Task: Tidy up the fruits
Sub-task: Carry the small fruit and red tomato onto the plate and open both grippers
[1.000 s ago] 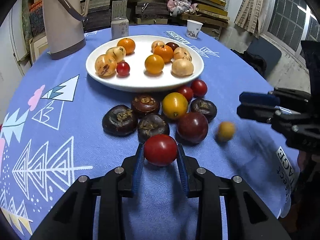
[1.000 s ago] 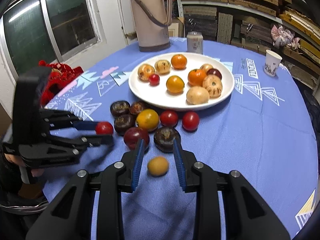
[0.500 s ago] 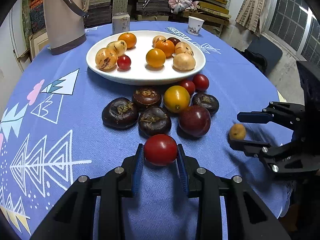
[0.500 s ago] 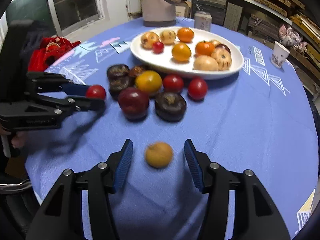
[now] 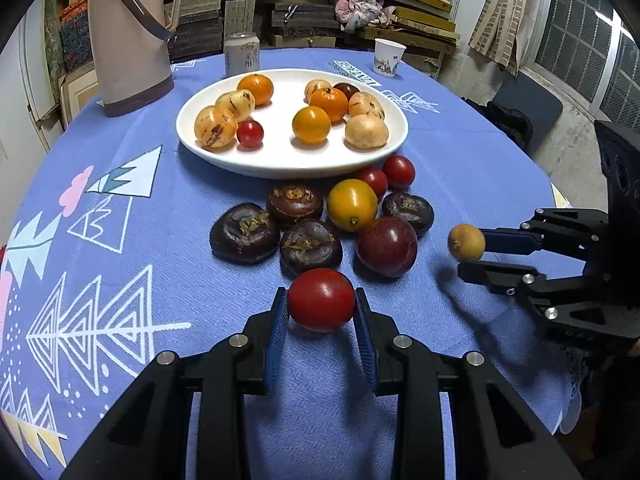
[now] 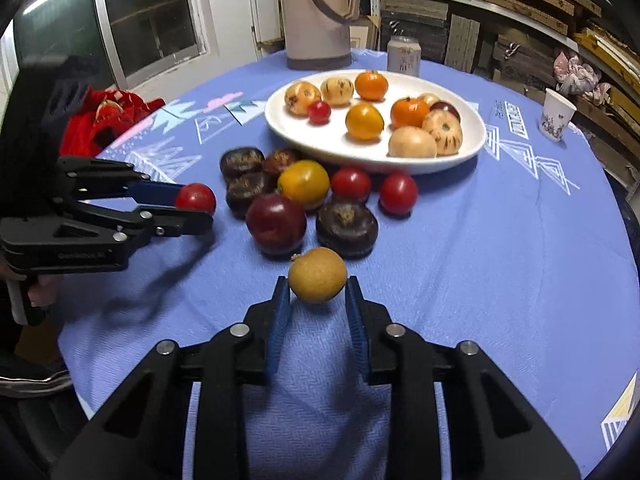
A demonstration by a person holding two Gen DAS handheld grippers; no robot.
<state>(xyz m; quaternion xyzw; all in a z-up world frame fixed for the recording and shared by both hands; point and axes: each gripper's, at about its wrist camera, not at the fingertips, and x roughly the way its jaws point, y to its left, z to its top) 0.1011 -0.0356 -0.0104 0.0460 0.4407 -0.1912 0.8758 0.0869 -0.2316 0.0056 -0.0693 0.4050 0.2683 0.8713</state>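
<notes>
Jaws of left gripper (image 5: 321, 312) clamp red tomato (image 5: 321, 299); right gripper (image 6: 317, 295) clamps brown fruit (image 6: 317, 274).

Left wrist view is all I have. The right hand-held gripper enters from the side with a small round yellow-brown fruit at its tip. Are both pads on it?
Observer: Yes. In the right wrist view, the small round yellow-brown fruit sits between both blue pads of the right hand-held gripper, at their very tips.
Operator: Is there something near the table that my view misses?
Observer: A crumpled red cloth bundle lies below the window, behind the left hand-held gripper. I cannot tell whether it rests on the table.
Operator: Who holds my gripper?
Observer: A person's hand wraps its handle, at the picture's left edge.
</notes>
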